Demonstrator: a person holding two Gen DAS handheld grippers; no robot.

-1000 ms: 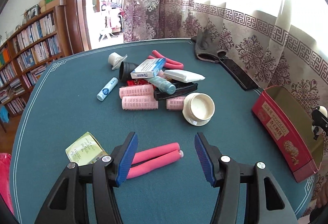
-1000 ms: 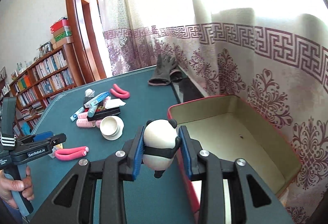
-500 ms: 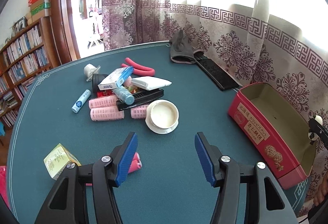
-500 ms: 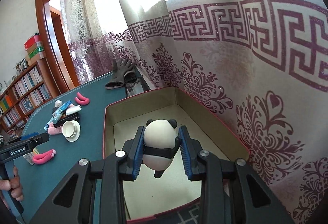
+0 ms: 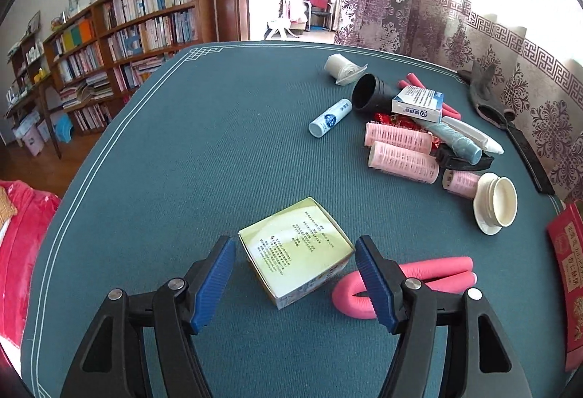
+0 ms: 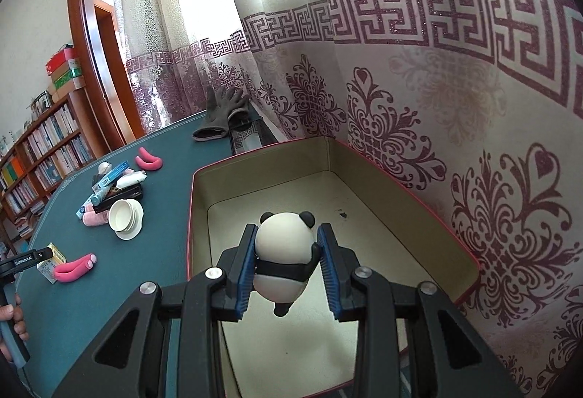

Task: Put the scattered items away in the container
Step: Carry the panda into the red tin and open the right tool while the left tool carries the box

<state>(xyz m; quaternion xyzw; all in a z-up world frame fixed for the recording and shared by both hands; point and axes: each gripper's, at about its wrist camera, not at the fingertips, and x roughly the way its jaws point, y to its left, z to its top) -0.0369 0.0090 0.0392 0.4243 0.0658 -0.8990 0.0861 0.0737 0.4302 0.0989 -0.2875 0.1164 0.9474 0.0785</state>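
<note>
Right gripper (image 6: 288, 267) pinches a small panda figure (image 6: 284, 254) between its blue pads and holds it above the floor of the red box (image 6: 364, 150), which stands at the tabletop's edge against the patterned curtain (image 6: 473, 77) and looks bare inside apart from a small dark speck. Judged from that, the tidying has barely begun: nothing lies in the box yet, and the panda would be its first item once let go. Left gripper (image 5: 295, 270) has just been spreading its jaws, and they now straddle a small yellow-green carton (image 5: 297, 247) near the tabletop's near edge without pressing on it, so that pick is not yet made. A folded pink foam curler (image 5: 408, 279) lies just beside the carton. Further toward the curtain edge sits the main heap, untouched: pink hair rollers (image 5: 400, 152), a white jar (image 5: 495, 203), a blue-and-white box (image 5: 419, 101), a small tube (image 5: 329, 117), a black cup (image 5: 371, 94) and more. Nearly everything is left to move.
</note>
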